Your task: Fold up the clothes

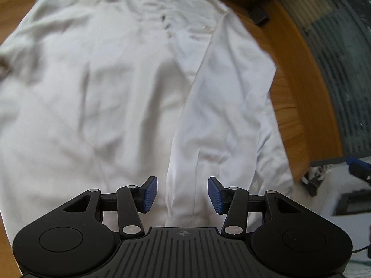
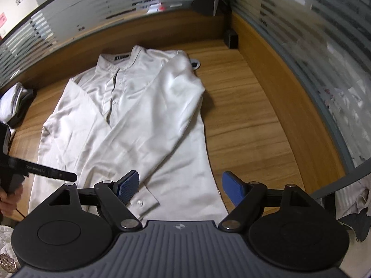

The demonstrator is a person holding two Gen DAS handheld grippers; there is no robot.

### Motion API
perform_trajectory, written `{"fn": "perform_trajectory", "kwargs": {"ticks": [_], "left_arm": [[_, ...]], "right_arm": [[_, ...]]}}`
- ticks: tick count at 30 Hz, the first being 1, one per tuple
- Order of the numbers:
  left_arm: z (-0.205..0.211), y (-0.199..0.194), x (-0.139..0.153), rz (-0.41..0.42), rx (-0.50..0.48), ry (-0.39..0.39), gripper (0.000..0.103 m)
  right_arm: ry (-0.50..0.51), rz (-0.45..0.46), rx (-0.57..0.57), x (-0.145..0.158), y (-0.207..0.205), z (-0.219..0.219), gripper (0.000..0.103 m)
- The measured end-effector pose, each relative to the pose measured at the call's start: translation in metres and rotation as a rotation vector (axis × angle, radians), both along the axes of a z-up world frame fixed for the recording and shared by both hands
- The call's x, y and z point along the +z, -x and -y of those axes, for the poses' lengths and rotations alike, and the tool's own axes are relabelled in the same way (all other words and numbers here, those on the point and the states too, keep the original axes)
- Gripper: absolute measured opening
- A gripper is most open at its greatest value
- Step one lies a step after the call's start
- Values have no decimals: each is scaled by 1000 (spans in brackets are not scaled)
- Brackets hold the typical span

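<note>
On woodgrain desk [image 2: 243, 106], smooth white shirt [image 2: 139, 120] — sleeve [image 2: 162, 106] folded across, both claws [image 1: 182, 194] [image 2: 180, 188] released.

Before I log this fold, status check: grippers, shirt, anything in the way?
Left gripper open, empty. Right gripper open, over the cuff. White shirt flat on desk, one sleeve folded across. Nothing in the way.

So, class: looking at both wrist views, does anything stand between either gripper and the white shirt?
Nothing visible does. The left gripper and right gripper both hang open over the white shirt, which lies on the wooden desk, with only air between.
</note>
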State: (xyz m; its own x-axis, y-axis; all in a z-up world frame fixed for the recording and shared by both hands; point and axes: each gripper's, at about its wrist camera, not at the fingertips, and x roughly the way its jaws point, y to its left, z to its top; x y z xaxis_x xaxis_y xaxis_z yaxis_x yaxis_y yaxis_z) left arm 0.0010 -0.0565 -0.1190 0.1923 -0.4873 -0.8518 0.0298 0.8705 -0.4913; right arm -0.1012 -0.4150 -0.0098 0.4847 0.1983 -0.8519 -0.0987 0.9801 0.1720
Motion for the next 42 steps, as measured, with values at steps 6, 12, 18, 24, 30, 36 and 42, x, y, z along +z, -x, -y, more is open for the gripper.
{"fn": "perform_trajectory", "kwargs": {"ticks": [6,12,18,24,30,36,42], "left_arm": [[11,19,-8,-1,31,-24,50],[16,20,-15,-9,14,-61,15],[-4,18,10,64,41,-62,7],[-41,7,31,75,96,-107,7],[-75,-3,20,21,156,-137,8],[-82,-8,17,20,151,-176,14],[-88,-4,16,-11,209,-246,26]], "right_arm": [[10,2,62,-3,2,-3,86],[5,6,69,-3,4,-6,86],[1,9,60,-3,5,-7,86],[-2,6,34,-7,2,-9,87],[16,20,5,-13,-10,-15,87],[90,72,-21,-23,-39,-19,87],[127,90,-20,-40,-90,-8,87]]}}
